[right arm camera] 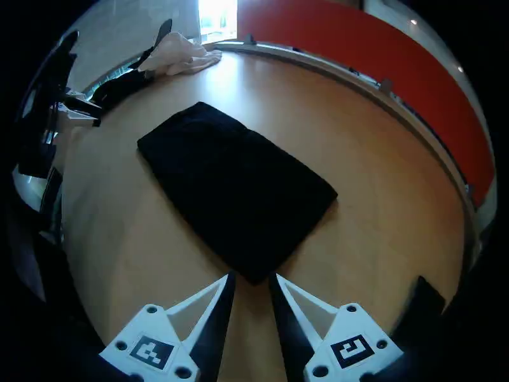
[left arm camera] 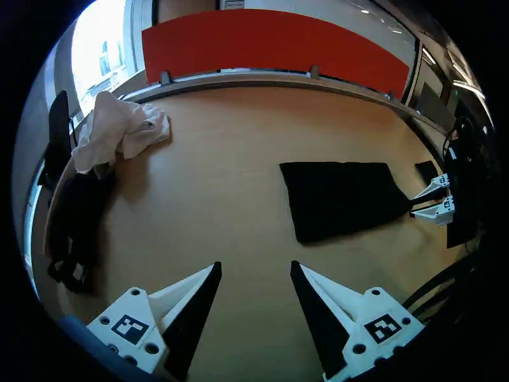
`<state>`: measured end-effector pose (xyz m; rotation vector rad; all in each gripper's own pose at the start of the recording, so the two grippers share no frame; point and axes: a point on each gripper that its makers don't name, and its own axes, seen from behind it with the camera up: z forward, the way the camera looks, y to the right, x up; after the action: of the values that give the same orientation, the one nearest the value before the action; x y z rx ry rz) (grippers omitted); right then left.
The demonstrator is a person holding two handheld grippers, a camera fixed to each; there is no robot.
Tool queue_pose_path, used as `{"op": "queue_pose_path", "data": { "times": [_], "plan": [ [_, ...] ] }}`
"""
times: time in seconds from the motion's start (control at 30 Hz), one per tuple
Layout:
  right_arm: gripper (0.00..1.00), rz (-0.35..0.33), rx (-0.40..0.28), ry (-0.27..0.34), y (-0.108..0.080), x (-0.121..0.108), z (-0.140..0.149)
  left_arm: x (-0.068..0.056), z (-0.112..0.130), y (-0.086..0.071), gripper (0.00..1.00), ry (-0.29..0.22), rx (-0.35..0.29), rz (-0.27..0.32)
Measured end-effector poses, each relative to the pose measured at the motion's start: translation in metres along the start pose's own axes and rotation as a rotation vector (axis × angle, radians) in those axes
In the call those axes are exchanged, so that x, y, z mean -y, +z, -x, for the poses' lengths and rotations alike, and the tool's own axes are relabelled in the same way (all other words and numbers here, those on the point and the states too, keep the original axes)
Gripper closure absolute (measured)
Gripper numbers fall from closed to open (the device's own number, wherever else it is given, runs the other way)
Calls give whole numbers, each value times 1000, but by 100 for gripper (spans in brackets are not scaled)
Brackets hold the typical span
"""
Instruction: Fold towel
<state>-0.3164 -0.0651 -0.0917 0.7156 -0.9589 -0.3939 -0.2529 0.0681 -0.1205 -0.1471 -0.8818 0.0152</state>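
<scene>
A black towel (left arm camera: 340,197) lies folded flat in a rough rectangle on the wooden table (left arm camera: 229,191). In the right gripper view the same towel (right arm camera: 235,184) stretches away from me, its near corner right at the tips of my right gripper (right arm camera: 251,278). The fingers stand a narrow gap apart and do not press on the cloth. In the left gripper view, the right gripper (left arm camera: 427,198) sits at the towel's far right corner. My left gripper (left arm camera: 254,267) hangs open over bare table, well short of the towel. The right gripper view has it (right arm camera: 95,113) small at the far left.
A crumpled white towel (left arm camera: 121,127) is heaped at the table's far left corner, beside dark cloth (left arm camera: 76,216) at the left edge. A red partition (left arm camera: 273,41) runs along the back edge. A small flat dark object (left arm camera: 425,170) lies by the right gripper.
</scene>
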Motion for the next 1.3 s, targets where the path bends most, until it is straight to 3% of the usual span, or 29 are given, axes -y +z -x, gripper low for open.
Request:
{"op": "queue_pose_path", "data": {
  "times": [0.17,0.47,0.8,1.3],
  "plan": [
    [69,-5,3,0,0,0,1,7,4,-4,20,-12,1,-11],
    [93,-13,11,6,1,0,3,14,6,-7,20,-14,3,-25],
    [93,8,-13,-3,-8,-3,-10,15,5,-7,20,-17,0,-26],
    [93,104,-123,-71,-53,-25,-73,15,-5,-9,20,-20,-16,-29]
  ]
}}
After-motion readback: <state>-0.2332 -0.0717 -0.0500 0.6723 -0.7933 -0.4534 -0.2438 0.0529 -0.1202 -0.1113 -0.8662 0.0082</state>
